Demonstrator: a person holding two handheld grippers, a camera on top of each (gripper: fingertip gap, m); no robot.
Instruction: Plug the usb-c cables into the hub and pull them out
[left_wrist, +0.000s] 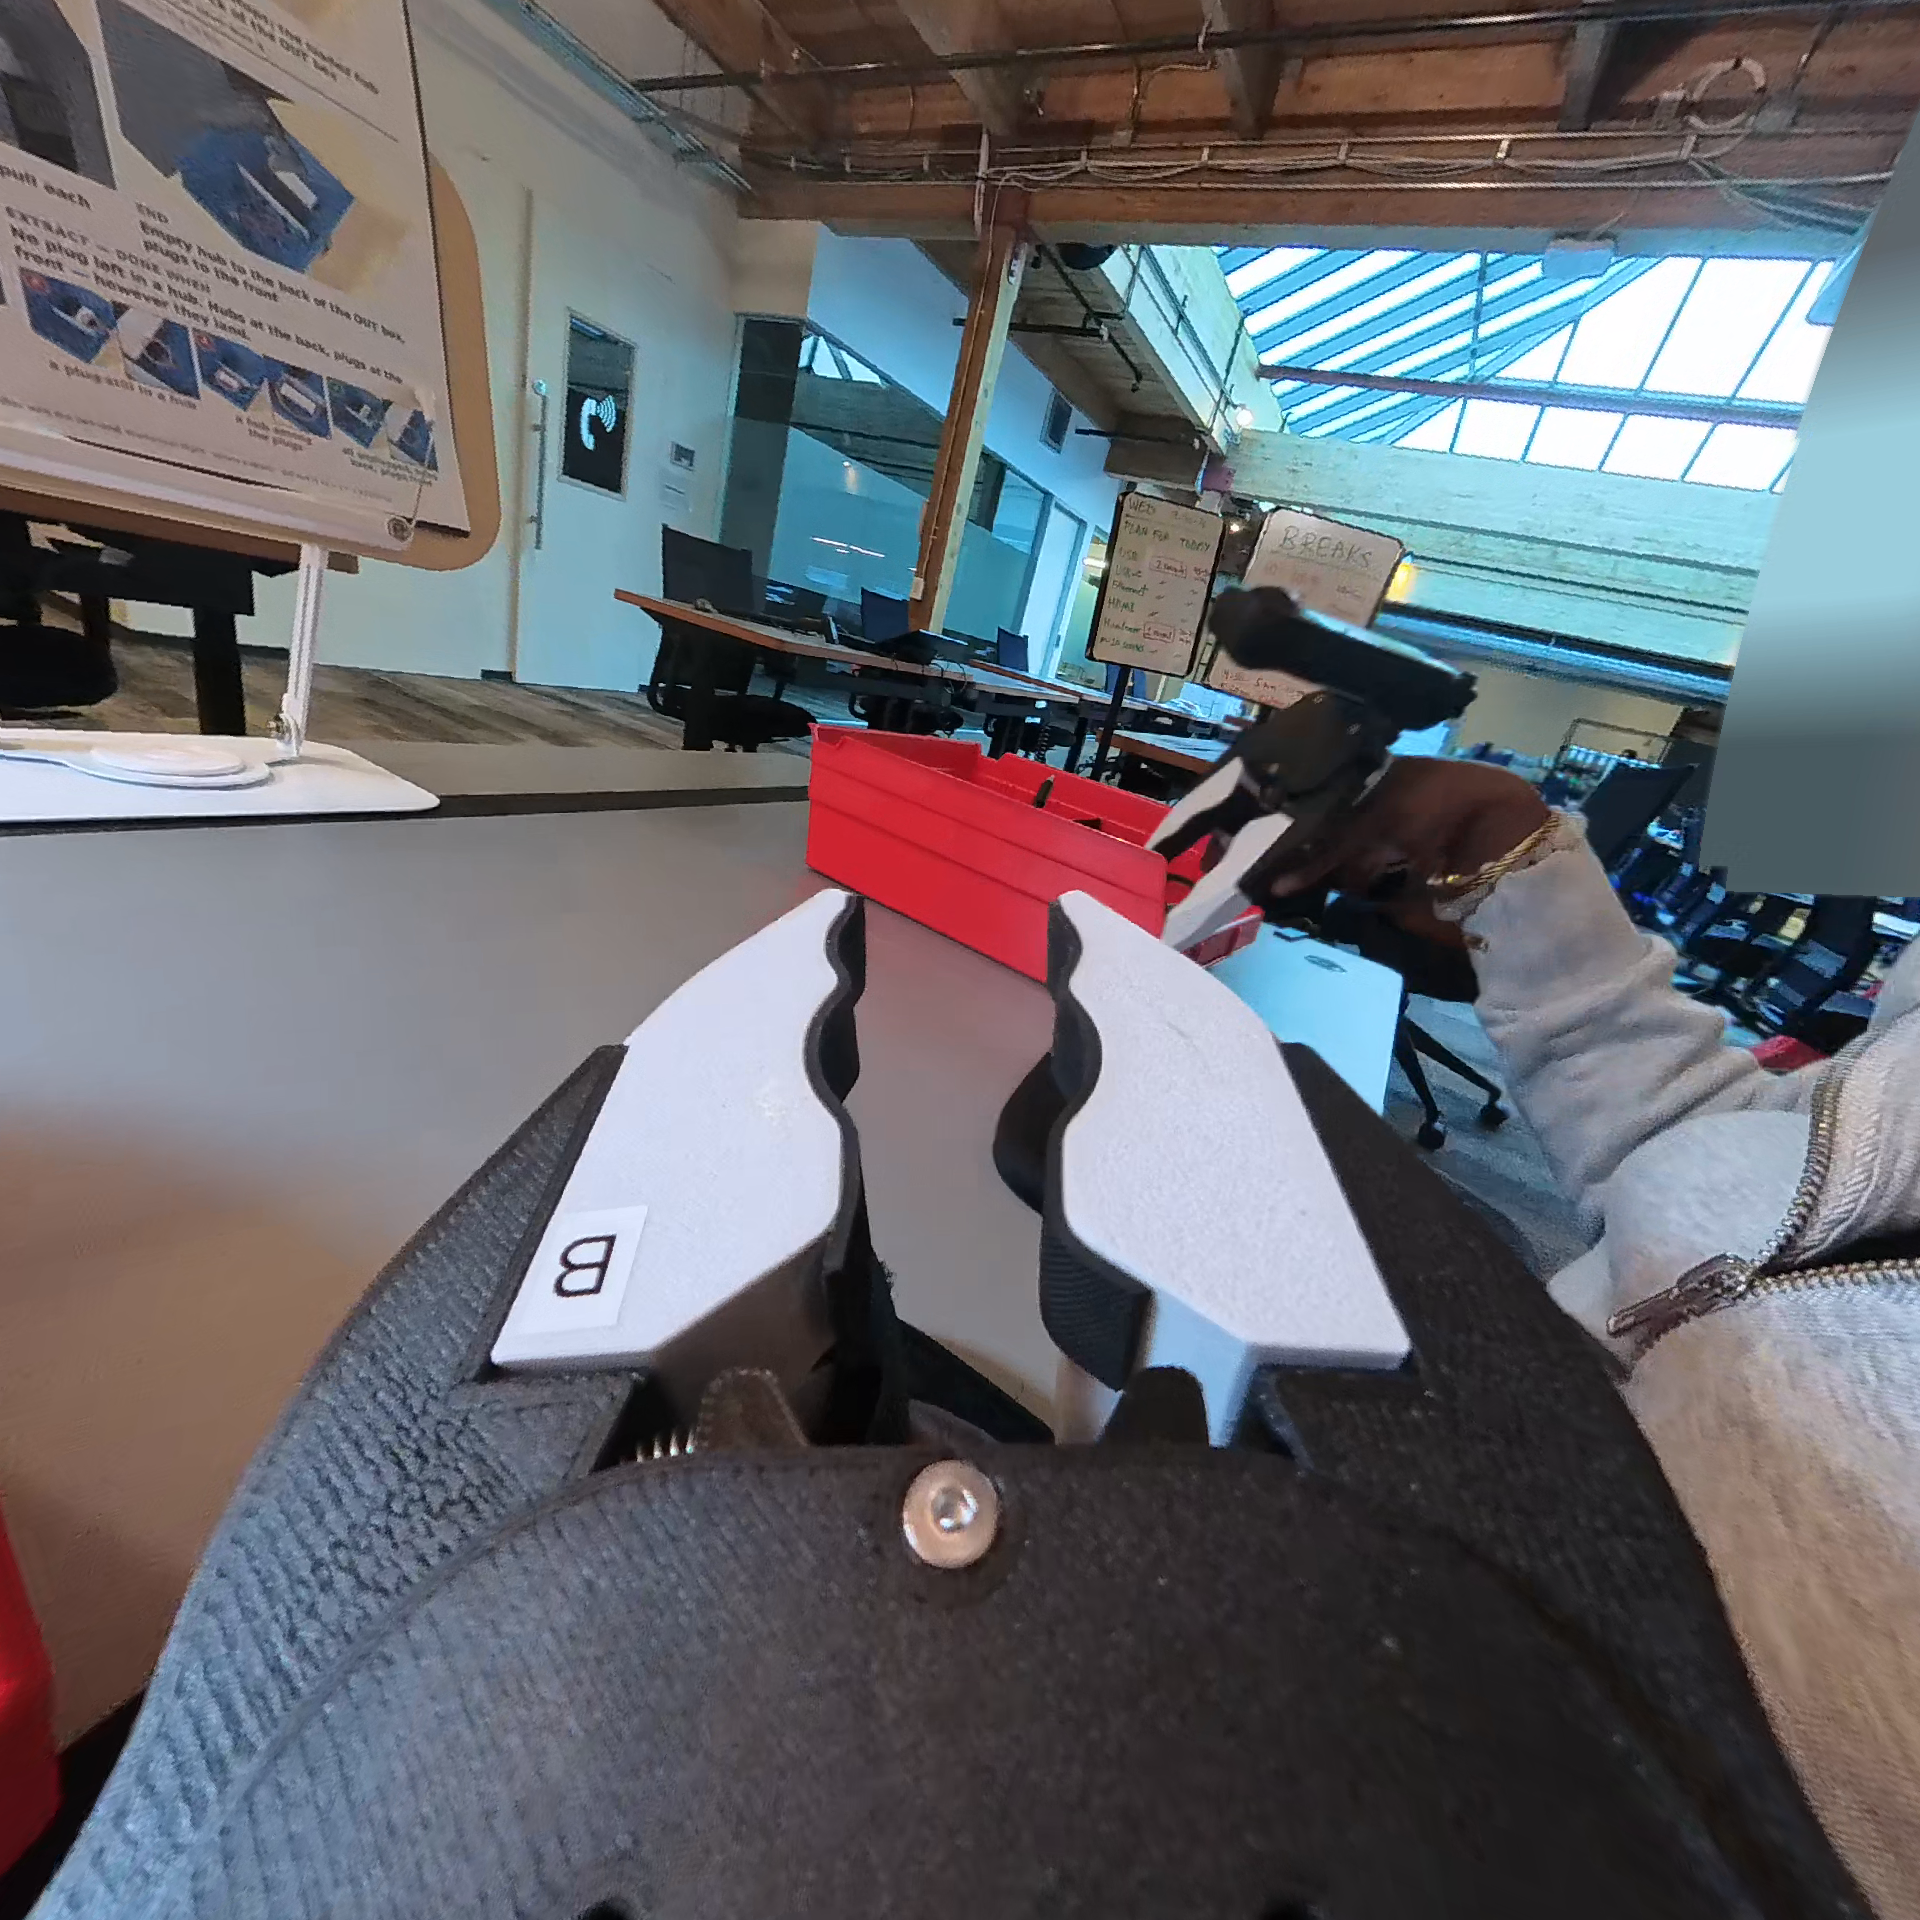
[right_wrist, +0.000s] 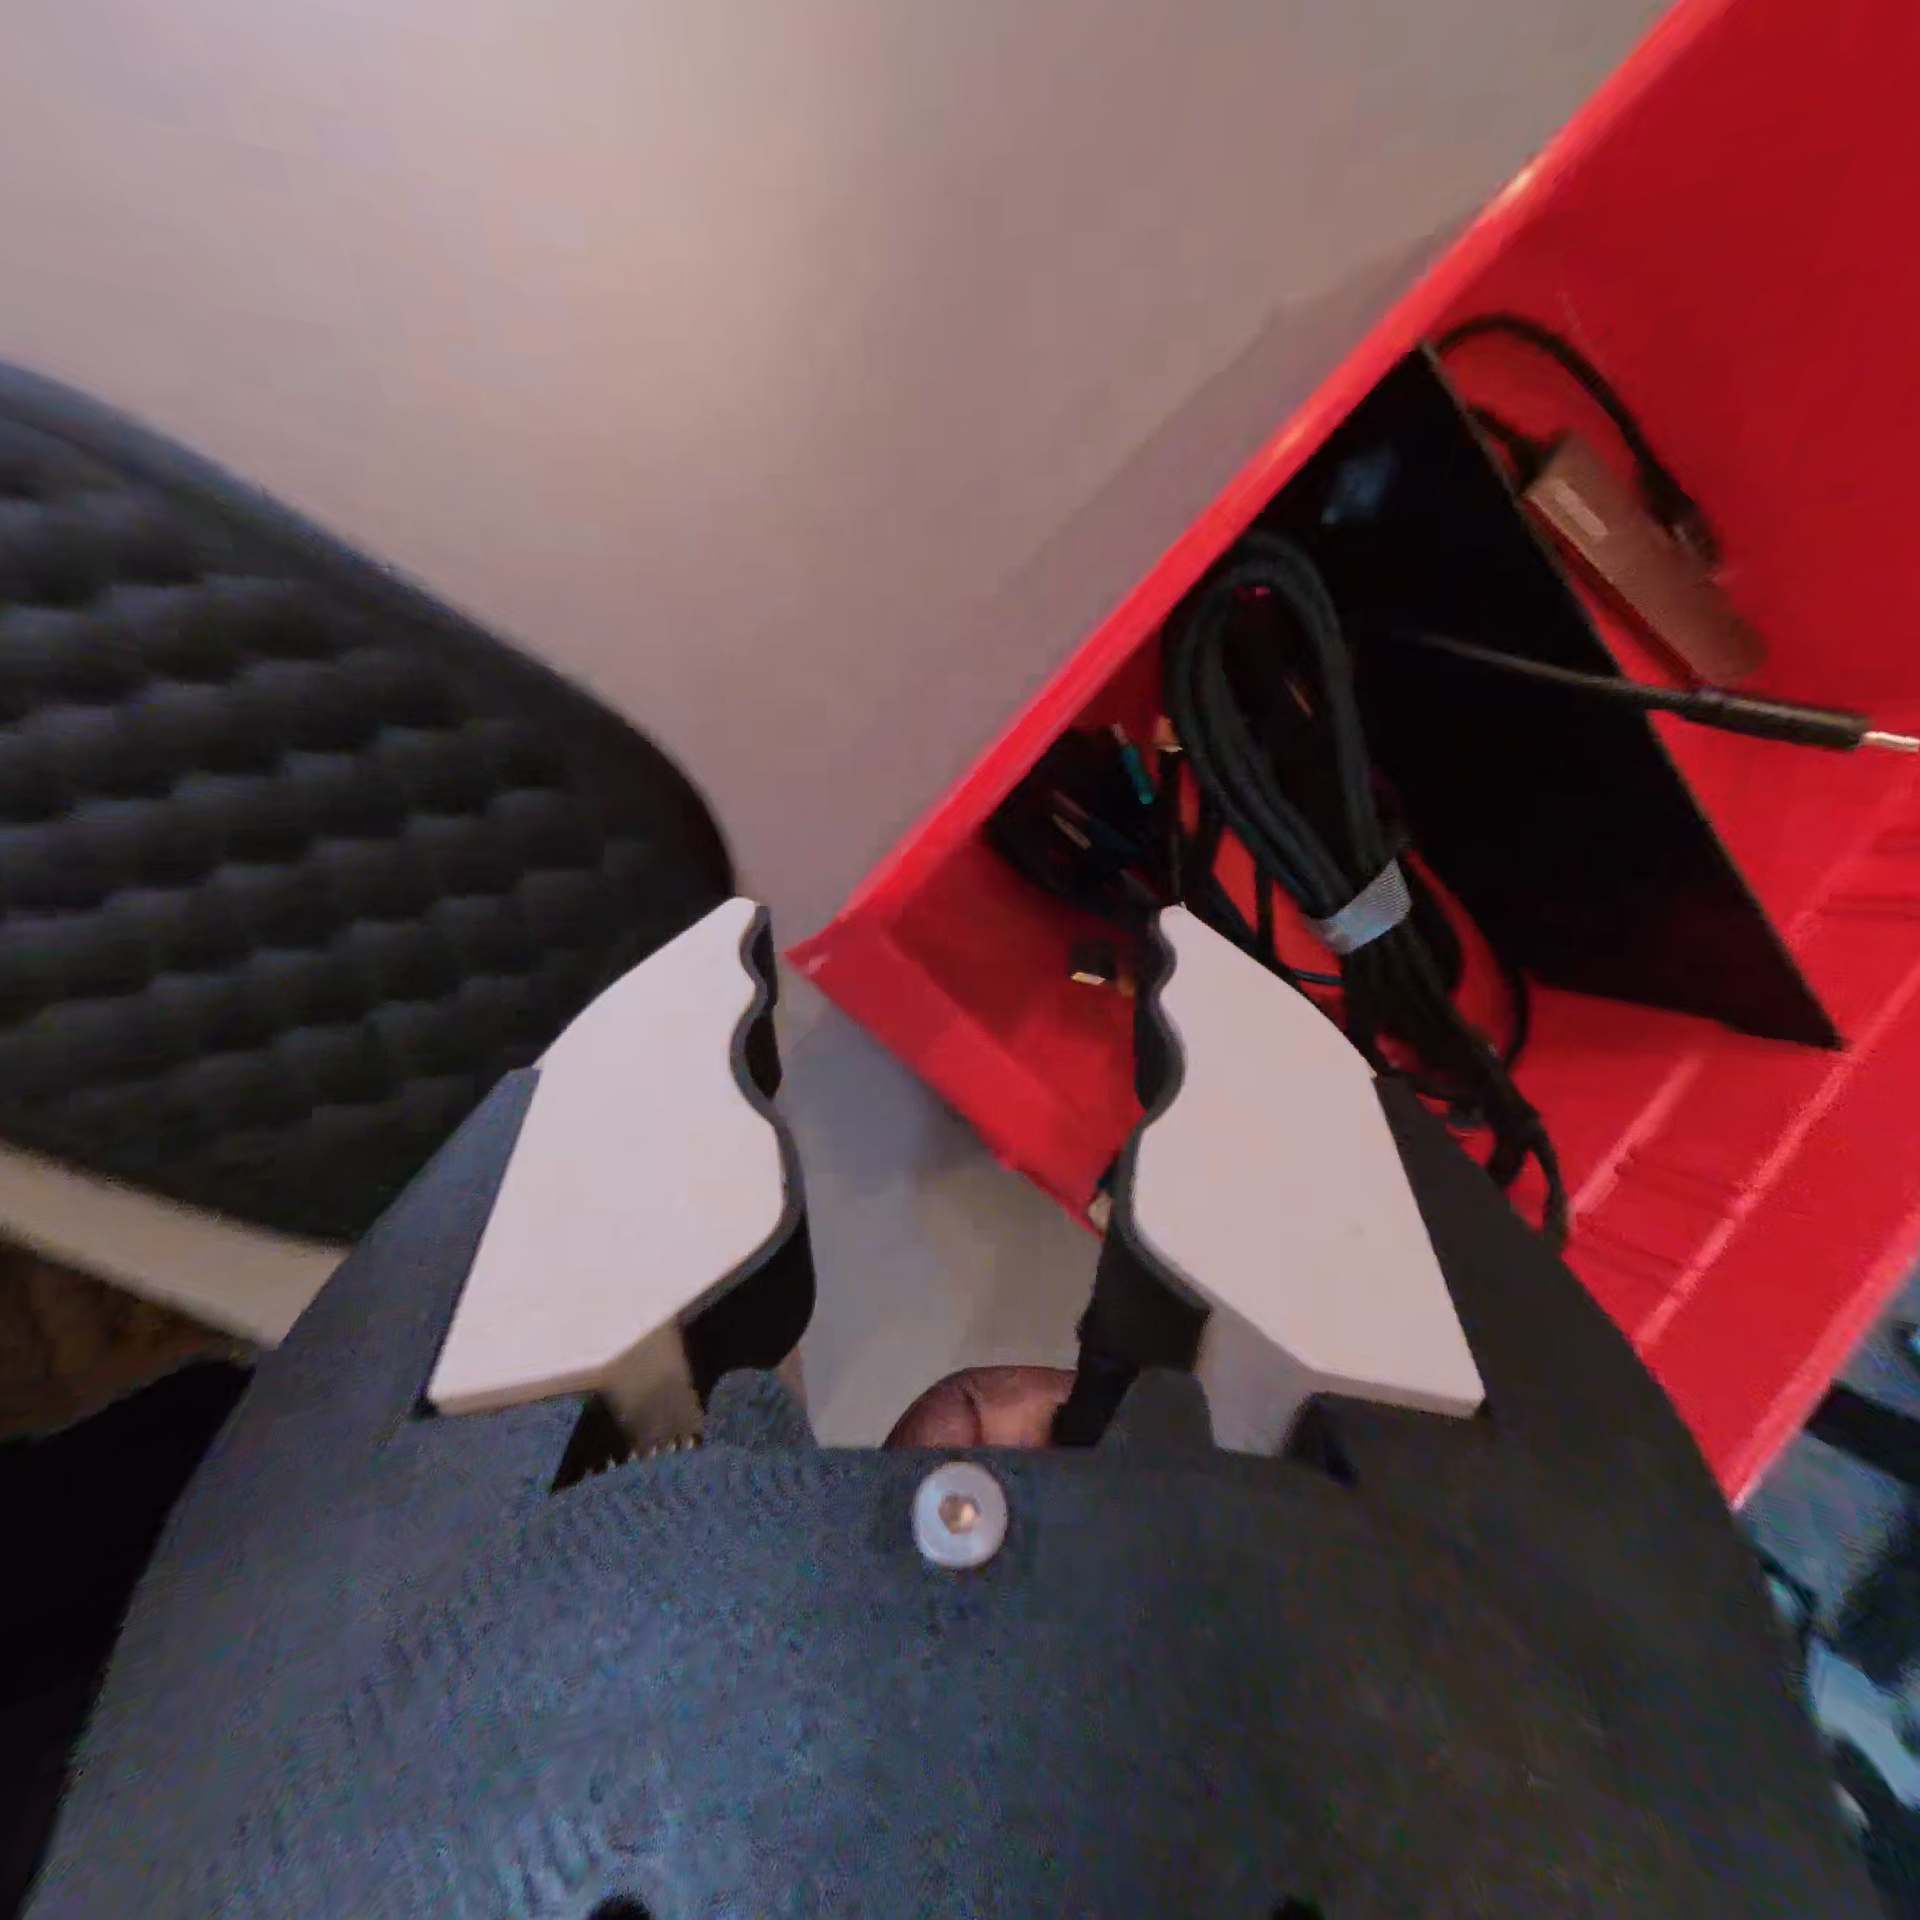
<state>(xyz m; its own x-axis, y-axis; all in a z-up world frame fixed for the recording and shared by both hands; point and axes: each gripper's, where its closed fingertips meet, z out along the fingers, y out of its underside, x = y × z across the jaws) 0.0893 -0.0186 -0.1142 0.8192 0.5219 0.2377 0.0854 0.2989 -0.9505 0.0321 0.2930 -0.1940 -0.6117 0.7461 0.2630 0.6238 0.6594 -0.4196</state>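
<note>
So the left gripper (left_wrist: 956, 935) sits low over the grey table (left_wrist: 364, 987) with its jaws spread and nothing between them, and the red bin (left_wrist: 966, 862) is just past its tips at about 12 o'clock. The right gripper (right_wrist: 961, 951) is released too, empty, hanging over the bin's near corner. In the right wrist view, a bundle of black usb-c cables (right_wrist: 1288, 748) lies in the bin at roughly 1 o'clock, and the hub (right_wrist: 1642, 561) is further back at 2 o'clock behind a black divider (right_wrist: 1558, 779), with one loose plug (right_wrist: 1787, 727) beside it.
</note>
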